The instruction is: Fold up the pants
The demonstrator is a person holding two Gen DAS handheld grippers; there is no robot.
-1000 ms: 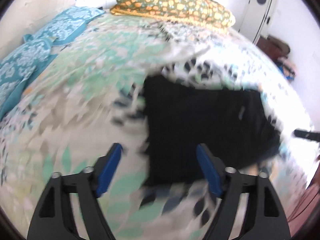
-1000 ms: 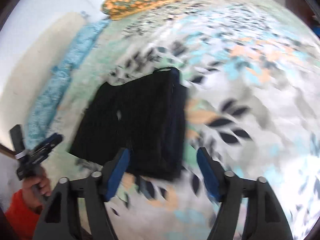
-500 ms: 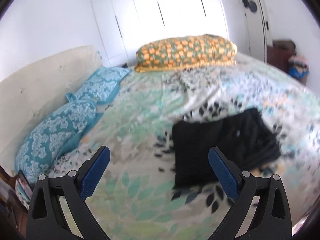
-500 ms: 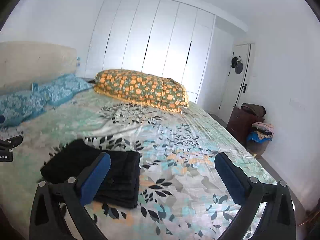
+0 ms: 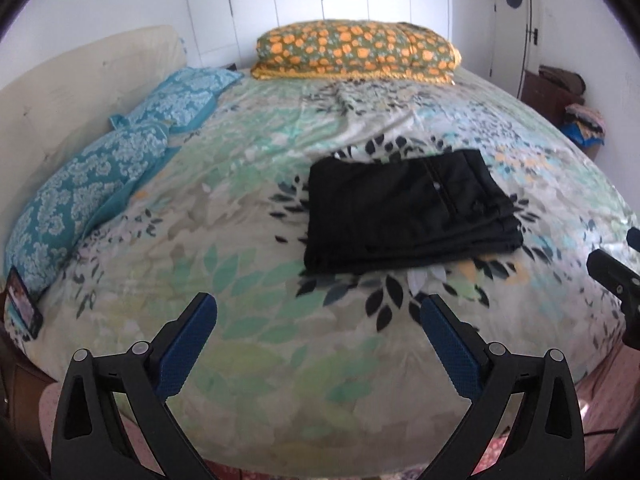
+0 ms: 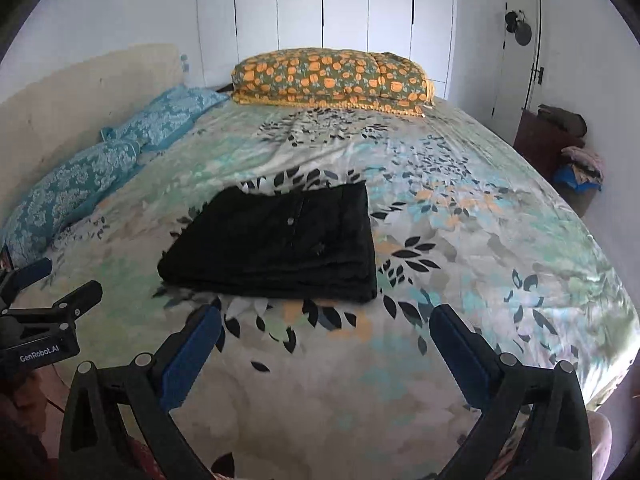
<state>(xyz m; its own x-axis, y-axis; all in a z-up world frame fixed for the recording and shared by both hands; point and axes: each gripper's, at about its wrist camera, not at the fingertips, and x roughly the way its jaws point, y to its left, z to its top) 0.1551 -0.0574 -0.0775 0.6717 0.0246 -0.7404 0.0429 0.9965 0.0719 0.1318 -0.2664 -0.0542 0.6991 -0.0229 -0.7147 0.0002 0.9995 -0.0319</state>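
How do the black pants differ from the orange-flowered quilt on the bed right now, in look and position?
The black pants are plain and dark; the orange-flowered quilt is patterned. The pants make a flat, thin stack; the quilt is a thick, puffy bundle. The pants lie mid-bed, nearer the grippers; the quilt sits at the far edge by the wardrobe. Both are folded and rest on the leaf-print bedspread, untouched by either gripper.

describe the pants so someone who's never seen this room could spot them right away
Start at the bed with its leafy floral cover. In its middle lies a flat, folded black rectangle: the pants. They are the only plain, dark item there; the pillows and quilt are brightly patterned.
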